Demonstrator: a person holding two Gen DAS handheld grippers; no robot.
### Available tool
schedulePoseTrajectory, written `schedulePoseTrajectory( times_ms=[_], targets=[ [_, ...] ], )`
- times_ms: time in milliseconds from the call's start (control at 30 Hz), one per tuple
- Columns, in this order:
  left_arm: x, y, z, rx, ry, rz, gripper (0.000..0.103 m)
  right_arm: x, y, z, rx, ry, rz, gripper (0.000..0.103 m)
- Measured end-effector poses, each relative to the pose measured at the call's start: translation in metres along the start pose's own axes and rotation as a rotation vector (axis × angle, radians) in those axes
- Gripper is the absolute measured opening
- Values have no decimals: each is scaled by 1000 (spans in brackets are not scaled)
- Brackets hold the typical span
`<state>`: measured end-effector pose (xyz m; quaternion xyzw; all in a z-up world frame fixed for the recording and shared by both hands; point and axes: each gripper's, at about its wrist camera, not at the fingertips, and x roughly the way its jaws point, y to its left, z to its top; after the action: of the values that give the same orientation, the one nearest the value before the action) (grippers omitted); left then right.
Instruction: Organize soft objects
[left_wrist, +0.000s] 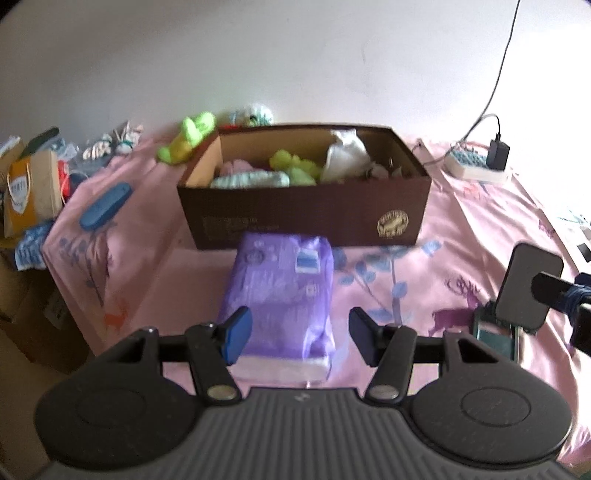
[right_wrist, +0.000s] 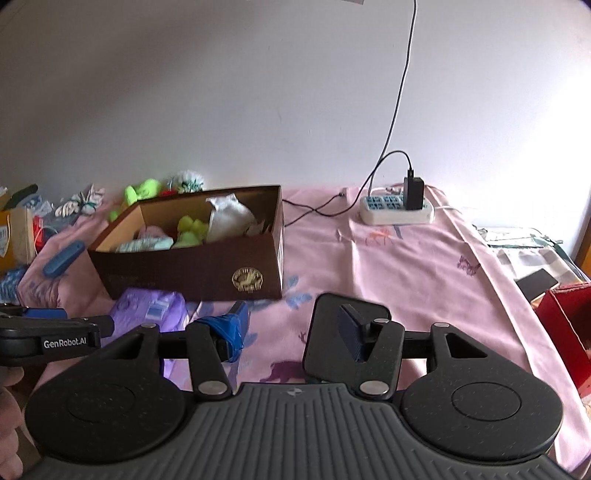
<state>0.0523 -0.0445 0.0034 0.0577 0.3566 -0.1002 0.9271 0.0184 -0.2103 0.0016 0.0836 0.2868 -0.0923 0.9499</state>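
Observation:
A purple soft pack (left_wrist: 280, 291) lies on the pink bedsheet in front of a brown cardboard box (left_wrist: 306, 218). My left gripper (left_wrist: 299, 334) is open, its fingers astride the pack's near end without closing on it. The box holds several soft items, among them a green toy (left_wrist: 295, 166) and a white cloth (left_wrist: 345, 155). In the right wrist view the box (right_wrist: 192, 269) and the pack (right_wrist: 155, 310) lie ahead to the left. My right gripper (right_wrist: 291, 336) is open and empty above the sheet. A green plush toy (left_wrist: 188, 136) lies behind the box.
A blue case (left_wrist: 105, 205) lies left of the box. A white power strip with a black charger (right_wrist: 397, 208) sits at the back right. A paper bag (left_wrist: 31, 192) and clutter stand off the bed's left edge. A red box (right_wrist: 569, 328) is at the far right.

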Motion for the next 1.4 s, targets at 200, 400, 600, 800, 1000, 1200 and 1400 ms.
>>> schedulePoseTrajectory(
  times_ms=[200, 400, 600, 800, 1000, 1200, 1400],
  targets=[
    [-2, -2, 20, 17, -49, 46, 60, 9, 5, 7, 5, -18, 17, 39],
    [1, 3, 28, -25, -66, 45, 60, 17, 13, 3, -8, -23, 35, 39],
    [16, 2, 23, -24, -48, 79, 60, 25, 15, -2, -24, -11, 33, 39],
    [26, 7, 21, -44, -32, 73, 60, 29, 19, -3, -34, -5, 25, 39],
    [31, 13, 18, -55, -23, 74, 60, 27, 25, -7, -77, -19, 14, 39],
    [32, 17, 17, -65, -17, 78, 60, 23, 28, -9, -89, -19, 20, 39],
    [25, 16, 14, -60, -30, 73, 60, 15, 30, -11, -95, -31, 25, 39]
  ],
)
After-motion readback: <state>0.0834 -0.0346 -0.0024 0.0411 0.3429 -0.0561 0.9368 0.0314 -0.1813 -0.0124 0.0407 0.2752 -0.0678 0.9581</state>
